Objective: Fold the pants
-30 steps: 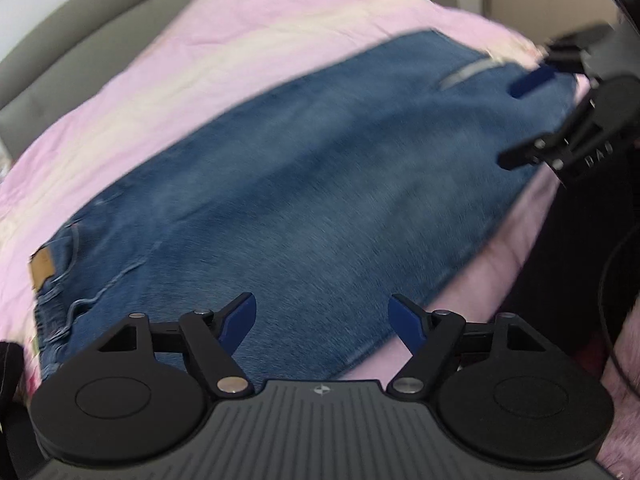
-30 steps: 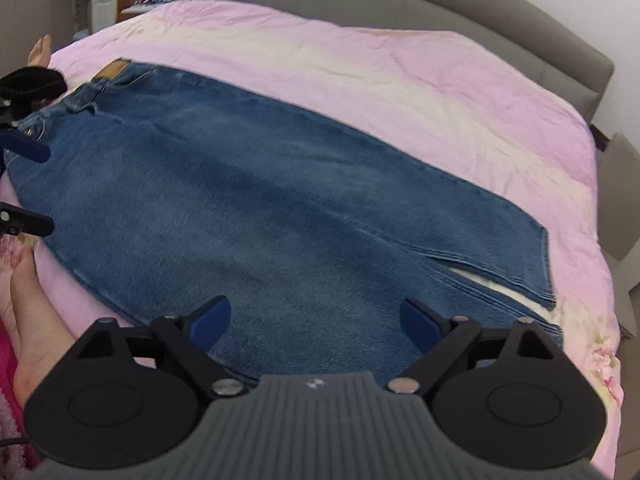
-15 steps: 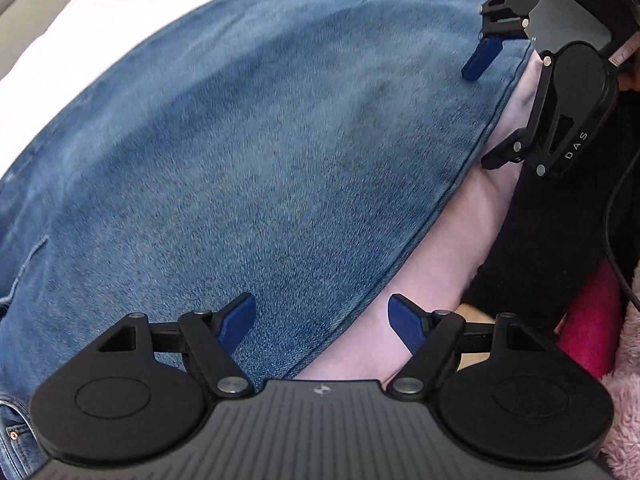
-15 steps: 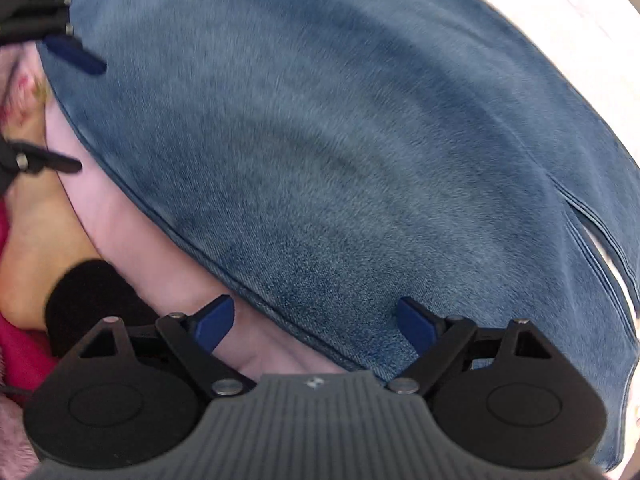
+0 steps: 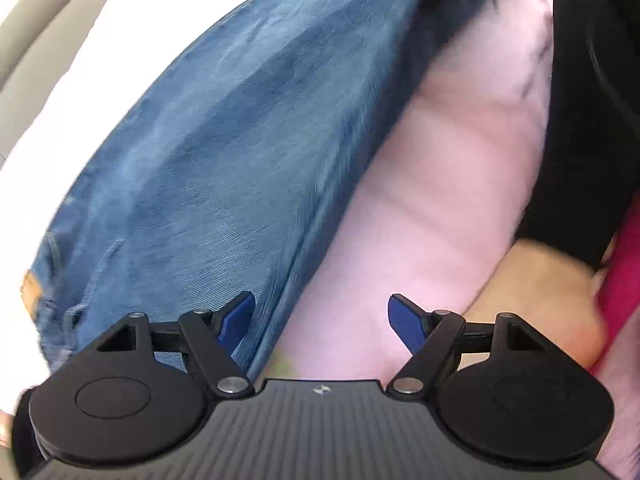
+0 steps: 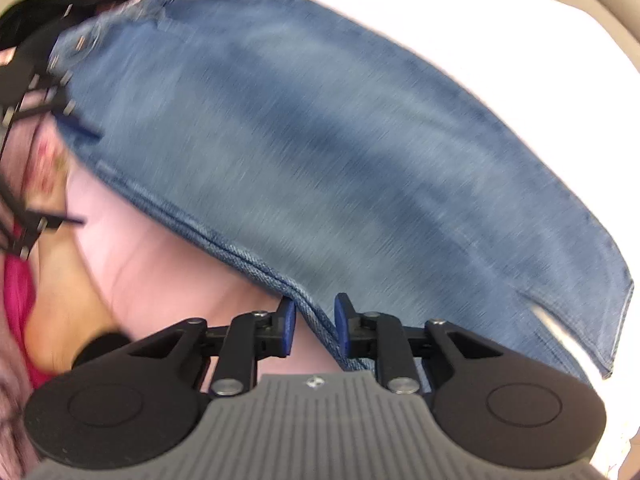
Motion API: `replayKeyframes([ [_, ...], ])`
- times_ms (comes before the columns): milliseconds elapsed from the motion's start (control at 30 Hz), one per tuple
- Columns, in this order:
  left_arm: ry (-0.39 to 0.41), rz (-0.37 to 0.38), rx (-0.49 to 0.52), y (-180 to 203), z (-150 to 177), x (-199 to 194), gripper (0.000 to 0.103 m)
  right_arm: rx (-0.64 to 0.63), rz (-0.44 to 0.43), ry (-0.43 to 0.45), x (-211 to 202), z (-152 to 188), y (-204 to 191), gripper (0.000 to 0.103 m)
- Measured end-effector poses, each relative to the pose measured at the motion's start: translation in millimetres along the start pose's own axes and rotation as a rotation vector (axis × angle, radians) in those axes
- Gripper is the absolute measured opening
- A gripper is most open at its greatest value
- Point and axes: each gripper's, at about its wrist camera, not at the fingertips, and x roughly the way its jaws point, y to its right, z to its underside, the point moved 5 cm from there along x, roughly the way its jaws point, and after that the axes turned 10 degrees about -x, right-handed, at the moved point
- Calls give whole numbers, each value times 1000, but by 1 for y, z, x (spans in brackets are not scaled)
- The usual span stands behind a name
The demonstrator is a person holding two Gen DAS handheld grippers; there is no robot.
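Observation:
Blue jeans (image 5: 248, 128) lie flat, folded lengthwise, on a pink bed sheet (image 5: 432, 184). My left gripper (image 5: 320, 324) is open low over the near edge of the jeans close to the waistband, its left finger over the denim and its right finger over the sheet. In the right wrist view the jeans (image 6: 320, 140) fill the frame. My right gripper (image 6: 315, 328) has its jaws nearly closed around the near seam edge of the jeans toward the leg end. The left gripper also shows at the left of that view (image 6: 68, 172).
The person's bare leg (image 5: 544, 292) and black clothing (image 5: 584, 120) are just beyond the bed's near edge. A pink fluffy fabric (image 6: 16, 304) lies at the left. A grey headboard (image 5: 48, 32) borders the far side of the bed.
Both grippers have dropped to the near edge of the jeans. My right gripper's jaws have closed from wide open onto the seam edge. The left gripper stayed open.

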Motion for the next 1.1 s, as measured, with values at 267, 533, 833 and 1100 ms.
replayKeyframes([
  [267, -87, -348, -89, -62, 14, 16, 81, 80, 90, 66, -7, -38, 46, 12],
  [533, -102, -366, -286, -126, 30, 18, 75, 117, 91, -21, 33, -49, 70, 12],
  [833, -46, -226, -243, -143, 27, 1, 65, 113, 50, -111, 30, -27, 93, 68],
  [1100, -99, -151, -206, -161, 4, -13, 67, 12, 116, -285, -10, 68, 129, 78],
])
